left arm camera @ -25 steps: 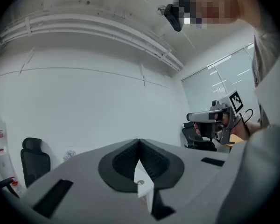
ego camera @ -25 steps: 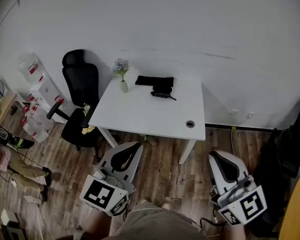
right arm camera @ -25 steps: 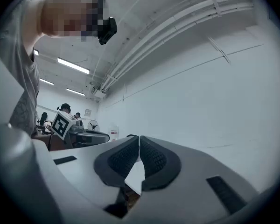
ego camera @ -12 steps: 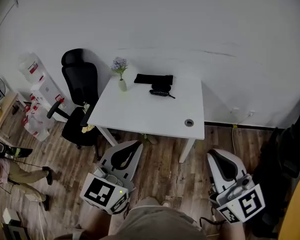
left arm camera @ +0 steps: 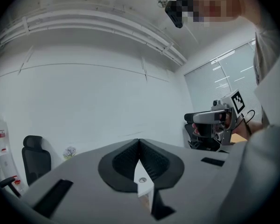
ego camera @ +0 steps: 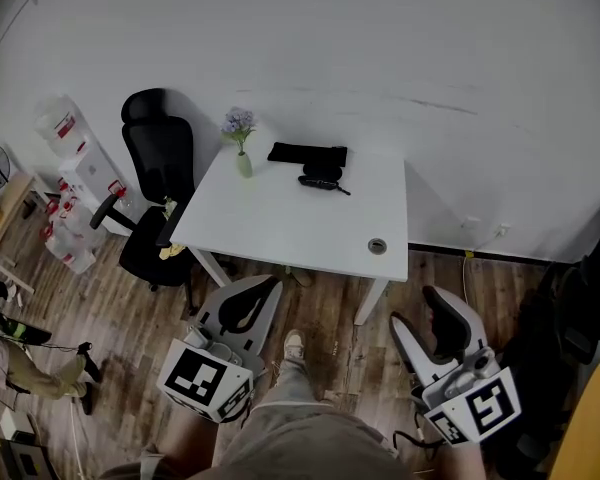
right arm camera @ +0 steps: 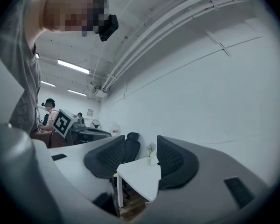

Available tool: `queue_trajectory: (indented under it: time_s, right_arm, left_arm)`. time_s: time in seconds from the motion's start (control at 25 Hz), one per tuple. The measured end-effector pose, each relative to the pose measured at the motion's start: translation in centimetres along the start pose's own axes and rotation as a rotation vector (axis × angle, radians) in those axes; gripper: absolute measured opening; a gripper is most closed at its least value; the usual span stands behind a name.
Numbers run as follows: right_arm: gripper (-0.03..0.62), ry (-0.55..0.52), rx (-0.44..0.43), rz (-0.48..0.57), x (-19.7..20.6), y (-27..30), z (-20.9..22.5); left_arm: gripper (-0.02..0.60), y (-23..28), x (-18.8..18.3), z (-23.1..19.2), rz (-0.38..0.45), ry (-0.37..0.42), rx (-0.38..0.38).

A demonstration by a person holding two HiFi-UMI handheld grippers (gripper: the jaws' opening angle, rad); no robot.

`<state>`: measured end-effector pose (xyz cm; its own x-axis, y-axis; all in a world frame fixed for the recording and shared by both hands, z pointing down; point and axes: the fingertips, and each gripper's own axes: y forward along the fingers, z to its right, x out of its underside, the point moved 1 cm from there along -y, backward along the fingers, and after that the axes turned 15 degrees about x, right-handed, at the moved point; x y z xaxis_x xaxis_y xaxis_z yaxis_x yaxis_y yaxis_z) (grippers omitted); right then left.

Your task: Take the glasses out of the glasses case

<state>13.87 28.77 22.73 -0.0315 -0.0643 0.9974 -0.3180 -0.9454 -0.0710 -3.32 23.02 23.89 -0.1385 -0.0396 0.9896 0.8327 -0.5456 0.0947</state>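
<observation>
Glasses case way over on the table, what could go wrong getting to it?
The case lies at the far side of the table, by the wall: a long reach. The vase stands close beside it and could get knocked over. The left tool is shut and the right tool has its jaws opening with nothing between them, so a rushed grab might push the case instead of gripping it.

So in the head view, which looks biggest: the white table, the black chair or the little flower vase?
1. White table, biggest by far.
2. Black chair, clearly smaller than the table.
3. Flower vase, tiny, standing at the table's back left corner.
</observation>
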Motion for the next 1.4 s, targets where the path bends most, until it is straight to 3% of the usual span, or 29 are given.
queue_trajectory:
  time_s: [0.56,0.8,1.4]
  right_arm:
    - [0.213,-0.073,-0.007,-0.131,5.4,9.7,2.1]
    - [0.213,-0.157,0.023,-0.228,8.6,17.7,4.1]
    - [0.213,-0.148,0.024,-0.509,17.8,41.0,9.7]
  left_arm:
    - [0.017,5.2,3.2,-8.1,-0.035,0.011,0.019]
    - [0.017,8.5,4.7,-14.9,-0.065,-0.011,0.019]
    - [0.017,18.6,12.2,-35.3,-0.194,-0.13,0.104]
